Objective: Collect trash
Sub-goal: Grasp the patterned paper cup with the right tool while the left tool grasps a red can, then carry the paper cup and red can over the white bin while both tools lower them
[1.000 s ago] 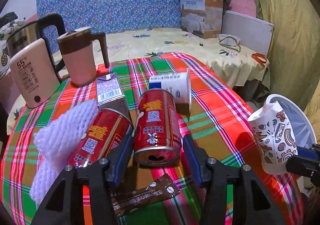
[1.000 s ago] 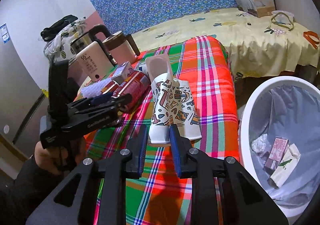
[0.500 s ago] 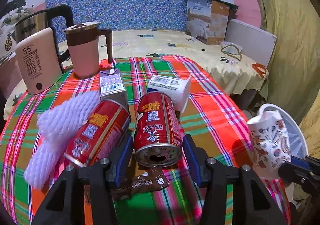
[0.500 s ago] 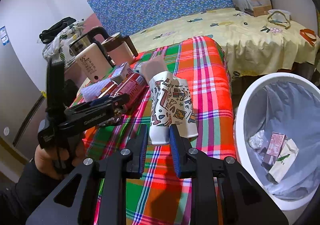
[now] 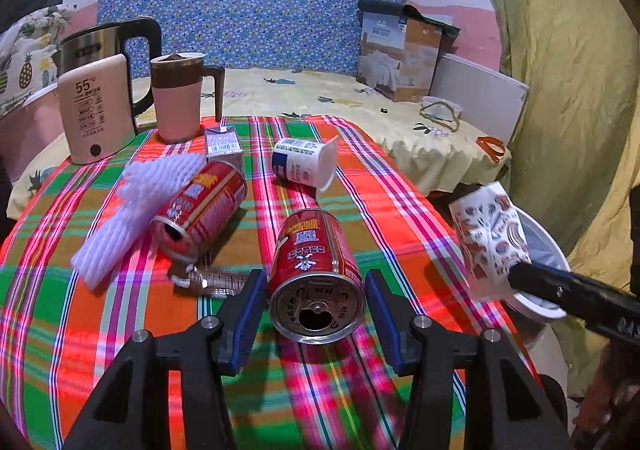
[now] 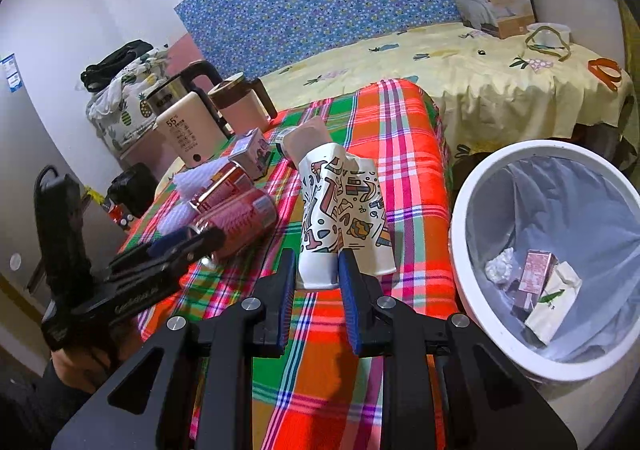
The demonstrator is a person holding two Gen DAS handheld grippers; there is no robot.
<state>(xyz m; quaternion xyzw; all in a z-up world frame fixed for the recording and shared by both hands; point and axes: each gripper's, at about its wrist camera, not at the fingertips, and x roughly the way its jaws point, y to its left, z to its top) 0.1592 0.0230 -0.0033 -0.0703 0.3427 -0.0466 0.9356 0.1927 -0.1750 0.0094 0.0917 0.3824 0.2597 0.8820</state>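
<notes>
Looking through the left wrist camera first, I see my left gripper (image 5: 316, 314) with its blue-padded fingers (image 5: 247, 320) spread wide on either side of a red drinks can lying on its side (image 5: 314, 270), opened end toward me; a narrow gap shows on each side, so the pads are not pressing it and I hold nothing. The can lies on the red, green and orange plaid tablecloth (image 5: 400, 218). Beyond it to the left lies a second red can (image 5: 200, 208), touching a white foam fruit net (image 5: 132, 206), with a brown foil wrapper (image 5: 212, 282) just in front of it. Farther back lie a small grey drink carton (image 5: 223, 146) and a tipped white yogurt cup (image 5: 306, 166), and behind them stand a pink electric kettle (image 5: 96, 110) and a pink mug with a brown lid (image 5: 178, 98). At the right edge a crumpled white paper cup with colourful doodles (image 5: 490, 238) hangs pinched in the other tool. Through the right wrist camera, my right gripper (image 6: 318, 278) stands nearly closed, its pads clamped on the base of that paper cup (image 6: 340, 218), held above the table's edge, just beside the round white bin with a grey liner (image 6: 460, 218). Inside the bin lie a crumpled tissue (image 6: 500, 264), a brown carton (image 6: 534, 282) and a white carton (image 6: 554, 302).
</notes>
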